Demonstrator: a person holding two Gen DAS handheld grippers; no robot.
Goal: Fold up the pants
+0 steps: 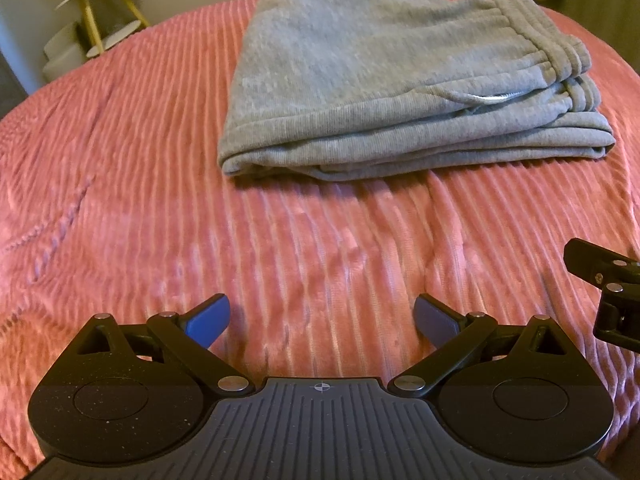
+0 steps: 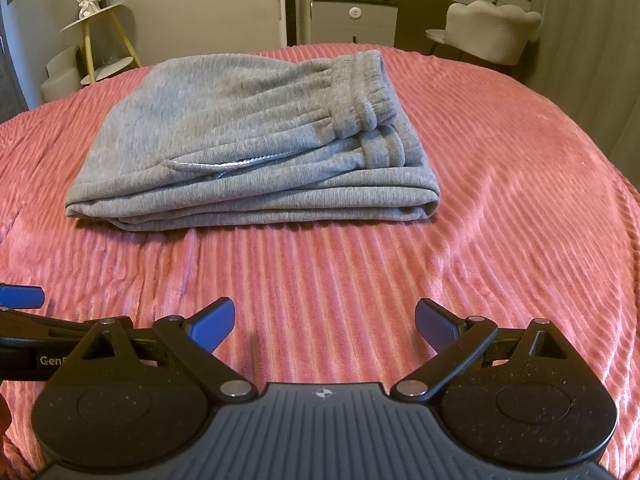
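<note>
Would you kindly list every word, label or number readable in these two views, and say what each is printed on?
"Gen", cut off: on the left gripper body, at the right wrist view's left edge.
Box on the far cabinet: print too small to read.
Grey pants, pink bedspread: no text.

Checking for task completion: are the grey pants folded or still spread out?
Folded. The grey pants lie as a compact stack on the pink bedspread, layered edges toward the camera, waistband on top. Both grippers are open, clear of them.
</note>
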